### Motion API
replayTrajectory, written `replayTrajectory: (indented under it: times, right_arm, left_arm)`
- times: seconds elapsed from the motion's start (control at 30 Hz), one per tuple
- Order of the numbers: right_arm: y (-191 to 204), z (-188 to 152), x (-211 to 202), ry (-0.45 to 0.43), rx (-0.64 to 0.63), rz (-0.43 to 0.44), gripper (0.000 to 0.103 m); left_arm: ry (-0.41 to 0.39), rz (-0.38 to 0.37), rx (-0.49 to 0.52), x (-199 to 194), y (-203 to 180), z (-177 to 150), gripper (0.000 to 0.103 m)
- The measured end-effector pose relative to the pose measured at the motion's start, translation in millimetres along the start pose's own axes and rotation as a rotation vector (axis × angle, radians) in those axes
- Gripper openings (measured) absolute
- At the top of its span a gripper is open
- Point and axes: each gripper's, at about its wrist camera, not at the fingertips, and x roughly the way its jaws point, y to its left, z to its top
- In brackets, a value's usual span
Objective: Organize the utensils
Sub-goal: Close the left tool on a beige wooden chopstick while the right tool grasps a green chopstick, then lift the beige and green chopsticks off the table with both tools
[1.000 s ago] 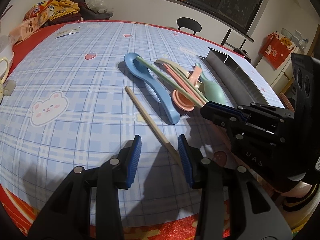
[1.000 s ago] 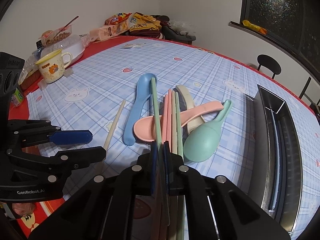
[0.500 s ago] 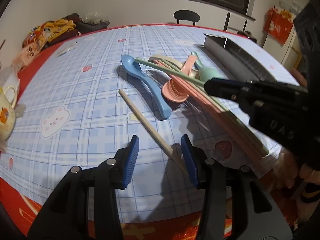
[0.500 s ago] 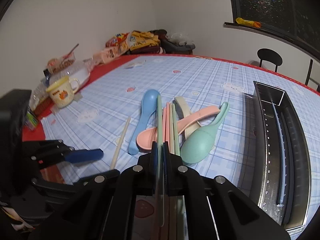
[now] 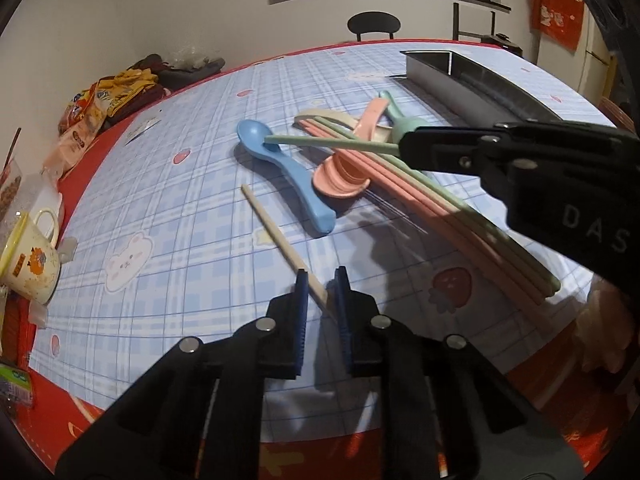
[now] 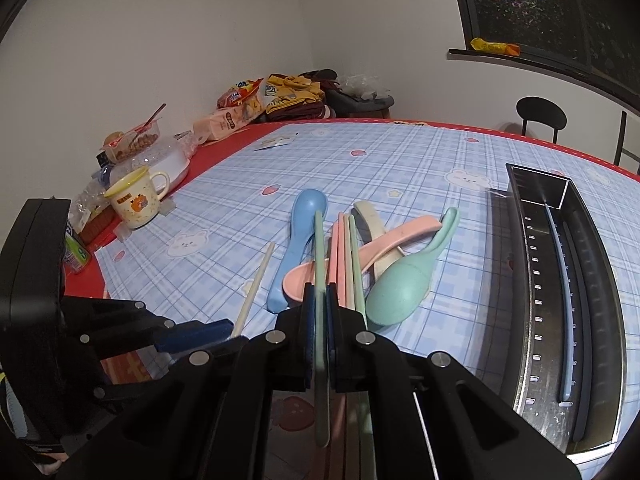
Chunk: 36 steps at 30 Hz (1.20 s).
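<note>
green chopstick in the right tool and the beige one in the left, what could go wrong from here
1. The pale green plastic chopstick held in the right tool has its far tip resting on the light blue plastic spoon; swinging it may drag the spoon.
2. The left tool has just been closing on the very end of the beige wooden chopstick; so short a hold may let it pivot or slip.

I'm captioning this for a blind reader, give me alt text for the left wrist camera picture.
The left gripper has just closed on a beige chopstick lying on a blue checked tablecloth. At right, the right gripper holds a green chopstick above a pile of pastel spoons and chopsticks, a metal tray behind.
</note>
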Motion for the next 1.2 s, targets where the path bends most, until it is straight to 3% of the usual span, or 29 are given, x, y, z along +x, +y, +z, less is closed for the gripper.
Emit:
replayTrajectory:
  times: [0.17, 0.33, 0.63, 0.97, 1.13, 1.2]
  right_arm:
    - [1, 0, 3, 0.021, -0.009, 0.023, 0.006]
    - [9, -2, 11, 0.069, -0.052, 0.05, 0.006]
    - [29, -8, 25, 0.163, -0.151, 0.058, 0.006]
    - [18, -2, 46, 0.285, -0.074, 0.106, 0.008]
    - [21, 4, 51, 0.304, -0.057, 0.096, 0.023]
    - [22, 8, 53, 0.306, -0.049, 0.099, 0.023]
  left_arm:
    - [0.02, -0.078, -0.103, 4, 26, 1, 0.014]
    - [0.053, -0.05, -0.132, 7, 48, 3, 0.011]
    - [0.022, -0.104, -0.196, 10, 72, -3, 0.011]
    - [0.011, -0.187, -0.26, 13, 84, -6, 0.011]
    - [0.008, -0.209, -0.269, 13, 86, -7, 0.011]
    - [0.006, -0.22, -0.271, 13, 87, -7, 0.012]
